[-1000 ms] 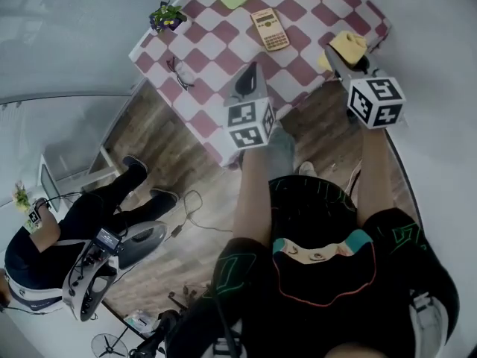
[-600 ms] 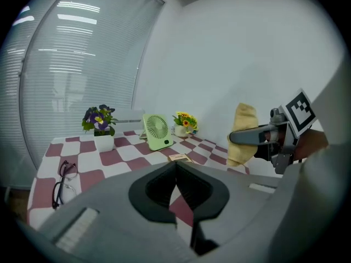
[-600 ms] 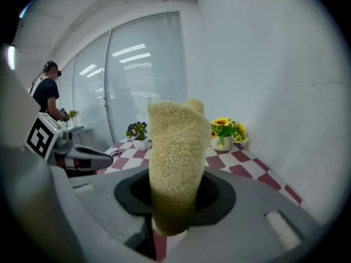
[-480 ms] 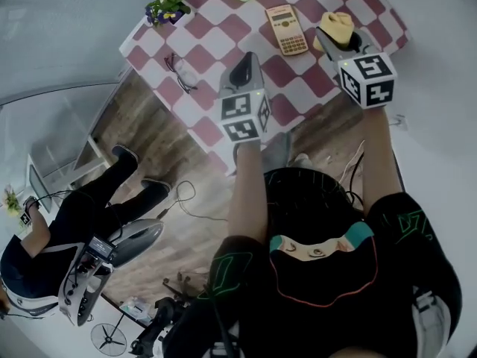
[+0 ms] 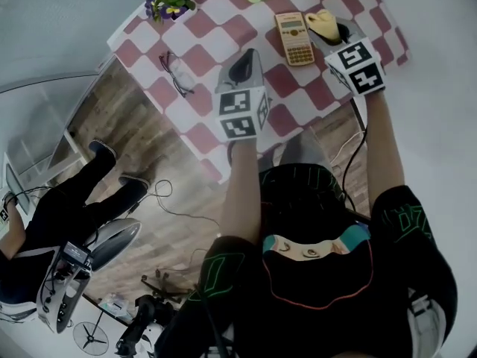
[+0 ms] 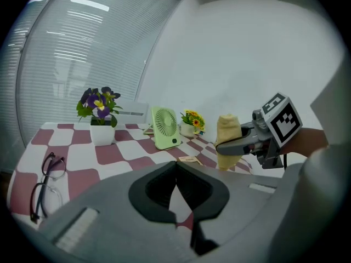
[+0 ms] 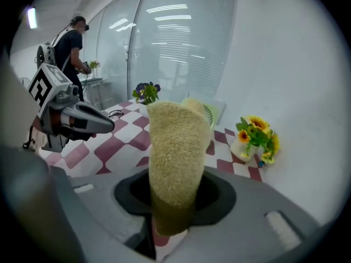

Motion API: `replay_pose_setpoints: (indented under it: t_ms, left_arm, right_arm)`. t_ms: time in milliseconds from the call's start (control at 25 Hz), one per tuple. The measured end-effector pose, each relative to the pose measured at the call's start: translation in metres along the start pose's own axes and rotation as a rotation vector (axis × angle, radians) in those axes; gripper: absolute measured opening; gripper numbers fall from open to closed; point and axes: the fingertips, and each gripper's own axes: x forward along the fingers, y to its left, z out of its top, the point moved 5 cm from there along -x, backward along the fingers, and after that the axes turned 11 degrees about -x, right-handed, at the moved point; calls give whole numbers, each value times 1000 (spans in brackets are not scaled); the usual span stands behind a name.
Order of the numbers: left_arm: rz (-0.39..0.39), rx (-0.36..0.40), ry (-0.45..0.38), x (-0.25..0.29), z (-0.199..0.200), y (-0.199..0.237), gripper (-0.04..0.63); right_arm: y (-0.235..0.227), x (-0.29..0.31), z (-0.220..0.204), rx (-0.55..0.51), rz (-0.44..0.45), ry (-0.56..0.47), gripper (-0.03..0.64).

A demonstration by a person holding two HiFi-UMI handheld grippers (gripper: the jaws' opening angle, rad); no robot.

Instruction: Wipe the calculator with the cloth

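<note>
Over the last second I have brought both grippers in over the checkered surface (image 5: pixel 216 21). The right gripper (image 5: pixel 335 34) has swung in from the surface's edge, and its fingers are clamped on the yellow cloth (image 5: pixel 320 22), which sticks up out of them as a thick roll in the right gripper view. A second ago the cloth hung well out at 3 o'clock of the calculator (image 5: pixel 294 39). Now it sits just beside the calculator, at about 2 o'clock in the head view.

The calculator itself lies flat on the surface, face up, and has not been shifted. From the head view I can't quite tell whether the cloth already touches the surface or hangs just above it, but it is not yet on the calculator.

The left gripper (image 5: pixel 250 53) has slid forward too and now points over the surface at about 8 o'clock of the calculator. Its fingers are together with nothing between them.

To me this means the approach is nearly done and the wipe has not started. I'd judge the next move is a short shift of the cloth toward 8 o'clock onto the keys. The left gripper could pin the body, since a light calculator may skate on the surface.
</note>
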Motion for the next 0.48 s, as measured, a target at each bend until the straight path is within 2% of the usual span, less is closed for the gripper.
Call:
replay_pose_setpoints:
  t_ms: [320,480]
  left_arm:
    - [47,-24,-4,10,8,15,9]
    - [70,-40,-15,16,15,16,9]
  right_arm:
    - [-8,49,8,-246,148,113,140]
    - [-8,70,13,-342,265,154,146]
